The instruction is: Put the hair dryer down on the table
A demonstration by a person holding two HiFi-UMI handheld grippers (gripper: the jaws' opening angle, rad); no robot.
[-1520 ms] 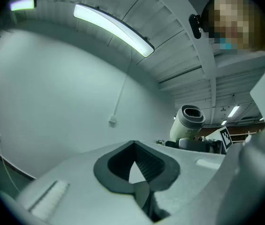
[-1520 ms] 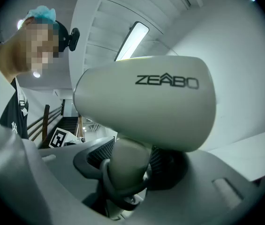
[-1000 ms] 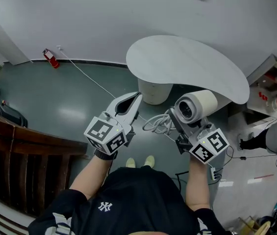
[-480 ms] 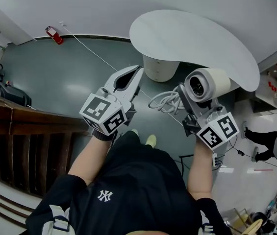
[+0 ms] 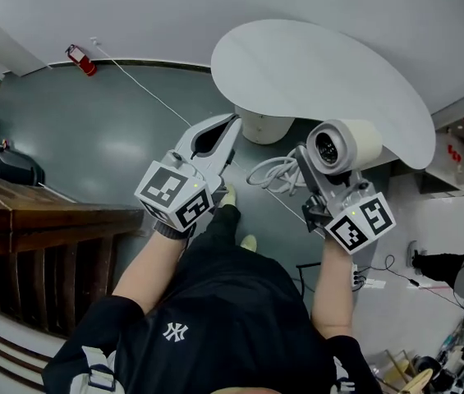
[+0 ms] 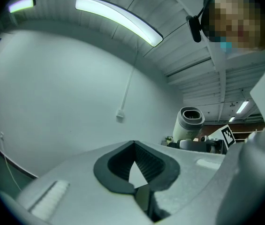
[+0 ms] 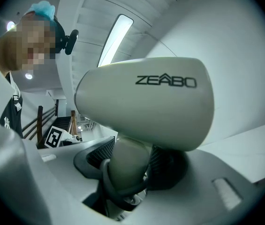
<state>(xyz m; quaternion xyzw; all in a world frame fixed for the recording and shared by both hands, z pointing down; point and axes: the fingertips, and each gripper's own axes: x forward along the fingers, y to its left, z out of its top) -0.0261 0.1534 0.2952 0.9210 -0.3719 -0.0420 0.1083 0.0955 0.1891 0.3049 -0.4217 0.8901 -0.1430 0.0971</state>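
A cream hair dryer (image 5: 342, 144) is held upright by its handle in my right gripper (image 5: 310, 171), just short of the near edge of the white kidney-shaped table (image 5: 322, 60). In the right gripper view the jaws are shut on the dryer (image 7: 146, 100) at its handle, and my right gripper (image 7: 131, 172) has the cord looped below it. The dryer's white cord (image 5: 271, 173) hangs in coils to its left. My left gripper (image 5: 230, 125) is shut and holds nothing, level with the table's pedestal. In the left gripper view my left gripper (image 6: 135, 146) points at a bare wall, with the dryer (image 6: 188, 123) to its right.
The table stands on a round white pedestal (image 5: 264, 125). A wooden railing (image 5: 43, 220) runs along the left, with a black bag (image 5: 6, 167) behind it. A fire extinguisher (image 5: 75, 57) and a white cable (image 5: 149, 93) lie on the green floor. A power strip (image 5: 361, 281) sits at lower right.
The person has stepped towards the table, one foot now forward. Both grippers keep their pose, and the dryer stays gripped, a little nearer the table's edge.
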